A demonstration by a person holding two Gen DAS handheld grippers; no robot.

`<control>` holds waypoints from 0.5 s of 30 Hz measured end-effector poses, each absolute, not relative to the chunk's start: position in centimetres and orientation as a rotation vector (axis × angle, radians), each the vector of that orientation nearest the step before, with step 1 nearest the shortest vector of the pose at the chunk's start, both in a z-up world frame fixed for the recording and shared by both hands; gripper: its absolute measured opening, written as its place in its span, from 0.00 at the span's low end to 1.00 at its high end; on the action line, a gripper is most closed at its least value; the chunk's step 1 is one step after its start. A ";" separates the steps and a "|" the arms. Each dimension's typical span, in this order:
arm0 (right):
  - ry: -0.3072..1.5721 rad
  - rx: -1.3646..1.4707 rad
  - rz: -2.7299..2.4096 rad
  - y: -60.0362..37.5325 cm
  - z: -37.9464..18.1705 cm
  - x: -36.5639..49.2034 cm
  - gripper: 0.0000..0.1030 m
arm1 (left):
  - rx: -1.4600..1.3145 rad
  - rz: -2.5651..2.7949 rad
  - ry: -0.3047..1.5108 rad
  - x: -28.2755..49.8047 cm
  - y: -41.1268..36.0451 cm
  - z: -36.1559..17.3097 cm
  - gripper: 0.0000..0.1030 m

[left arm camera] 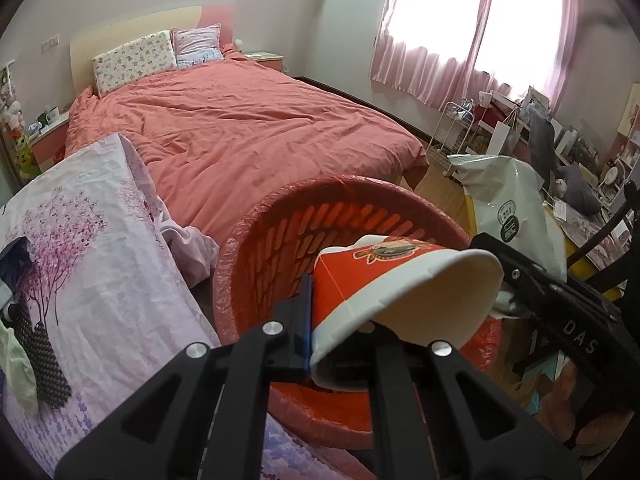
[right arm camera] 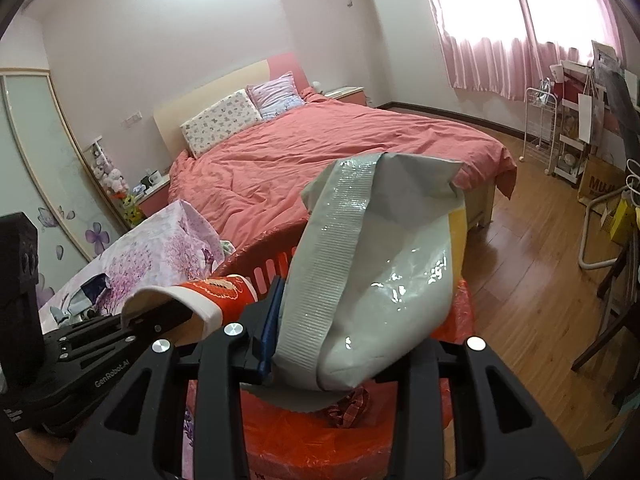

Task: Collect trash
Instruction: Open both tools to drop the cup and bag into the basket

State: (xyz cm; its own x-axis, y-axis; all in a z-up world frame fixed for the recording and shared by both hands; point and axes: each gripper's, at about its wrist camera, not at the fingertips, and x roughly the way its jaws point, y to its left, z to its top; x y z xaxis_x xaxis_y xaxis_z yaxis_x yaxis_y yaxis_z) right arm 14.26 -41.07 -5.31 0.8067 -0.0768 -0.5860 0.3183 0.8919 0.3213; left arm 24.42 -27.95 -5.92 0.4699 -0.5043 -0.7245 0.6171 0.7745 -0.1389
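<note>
Left hand-held gripper [left arm camera: 340,344] pitched forward and down, jaws pinched tight on the flattened rim of a paper cup [left arm camera: 384,280]. Right hand-held gripper [right arm camera: 352,344] likewise angled down, jaws partway apart, apparently pressing a grey plastic mailer bag [right arm camera: 380,264], far pad hidden. Left one at nine o'clock in the right wrist view.

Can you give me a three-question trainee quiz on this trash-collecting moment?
1. True or false: the left gripper is shut on the flattened paper cup.
2. What does the right gripper hold? A) a pillow B) a grey plastic mailer bag C) a book
3. Which container sits below both items?

Key: 1 true; 2 B; 3 the red slotted basket lined with red plastic.
</note>
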 end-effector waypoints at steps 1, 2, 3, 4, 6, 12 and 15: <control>0.599 0.428 -0.214 -41.3 -5.3 14.4 0.38 | 0.151 -0.689 0.837 24.4 -27.9 -6.0 0.08; 0.598 0.431 -0.210 -41.4 -5.3 14.4 0.41 | 0.150 -0.685 0.839 24.5 -28.0 -6.1 0.09; 0.596 0.433 -0.201 -41.5 -5.3 14.4 0.43 | 0.150 -0.681 0.841 24.4 -28.0 -6.1 0.16; 0.595 0.432 -0.198 -41.5 -5.3 14.4 0.48 | 0.148 -0.680 0.843 24.4 -28.0 -6.2 0.24; 0.592 0.431 -0.194 -41.5 -5.2 14.4 0.58 | 0.144 -0.669 0.847 24.5 -27.9 -6.3 0.34; 0.595 0.438 -0.197 -41.5 -5.3 14.4 0.68 | 0.142 -0.643 0.847 24.8 -27.1 -6.3 0.44; 0.594 0.438 -0.201 -41.4 -5.3 14.3 0.71 | 0.139 -0.650 0.845 24.7 -26.9 -6.1 0.45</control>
